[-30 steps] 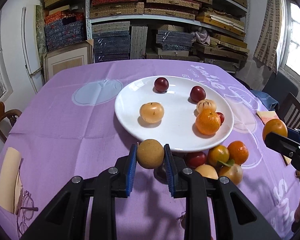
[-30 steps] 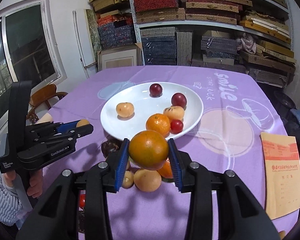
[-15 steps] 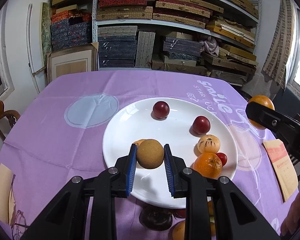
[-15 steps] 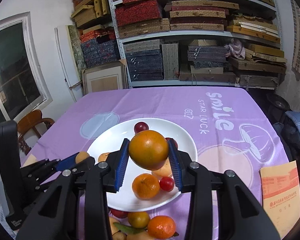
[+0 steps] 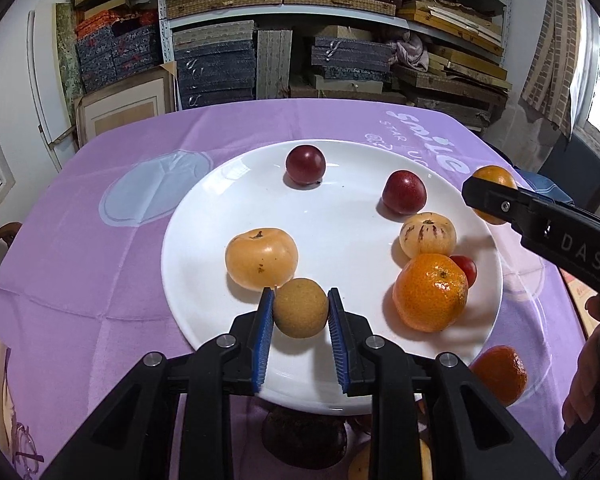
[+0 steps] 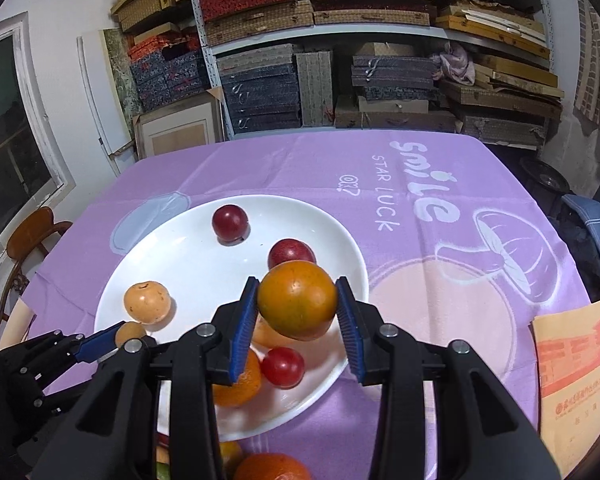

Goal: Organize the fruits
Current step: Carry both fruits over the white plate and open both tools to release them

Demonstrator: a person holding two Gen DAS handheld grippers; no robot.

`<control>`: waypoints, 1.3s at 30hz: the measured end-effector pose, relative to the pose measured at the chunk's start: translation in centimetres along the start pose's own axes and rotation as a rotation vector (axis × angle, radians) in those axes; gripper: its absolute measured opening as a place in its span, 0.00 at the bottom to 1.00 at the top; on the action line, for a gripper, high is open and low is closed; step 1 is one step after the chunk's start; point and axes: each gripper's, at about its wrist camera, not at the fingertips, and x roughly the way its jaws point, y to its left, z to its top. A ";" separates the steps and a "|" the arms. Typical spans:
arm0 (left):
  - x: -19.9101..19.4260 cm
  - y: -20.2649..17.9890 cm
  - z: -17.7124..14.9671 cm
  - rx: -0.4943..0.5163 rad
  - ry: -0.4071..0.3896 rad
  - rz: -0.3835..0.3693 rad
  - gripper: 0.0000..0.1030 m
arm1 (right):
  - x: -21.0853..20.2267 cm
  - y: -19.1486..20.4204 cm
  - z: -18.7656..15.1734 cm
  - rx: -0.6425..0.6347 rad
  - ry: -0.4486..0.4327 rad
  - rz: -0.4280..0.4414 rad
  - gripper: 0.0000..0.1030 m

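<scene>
Shelves of stacked boxes are standing behind the purple-clothed table (image 5: 80, 240), where a white plate (image 5: 340, 208) is holding several fruits. Left tool (image 5: 300, 334) is gripping a small brown fruit (image 5: 300, 312) just beside the pale persimmon (image 5: 261, 258), at the plate's 7 o'clock. Right tool (image 6: 297, 322) is clamping an orange (image 6: 297, 300) over the 4 o'clock rim. Releasing there, I judge, is risking a roll off the rim or a knock into neighbouring fruit.
</scene>
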 end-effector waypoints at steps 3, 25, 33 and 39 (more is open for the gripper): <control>0.5 -0.1 0.0 -0.004 0.014 0.015 0.26 | 1.0 -0.9 0.1 0.017 0.017 -0.017 0.37; 2.6 0.4 0.9 0.001 0.035 0.114 0.26 | 5.0 3.5 1.8 -0.113 0.036 0.082 0.37; 2.7 0.9 0.8 -0.019 0.038 0.102 0.28 | 6.6 5.3 2.6 -0.158 0.108 0.108 0.37; 2.5 1.1 0.8 -0.031 0.041 0.087 0.28 | 6.8 5.1 2.5 -0.149 0.125 0.110 0.43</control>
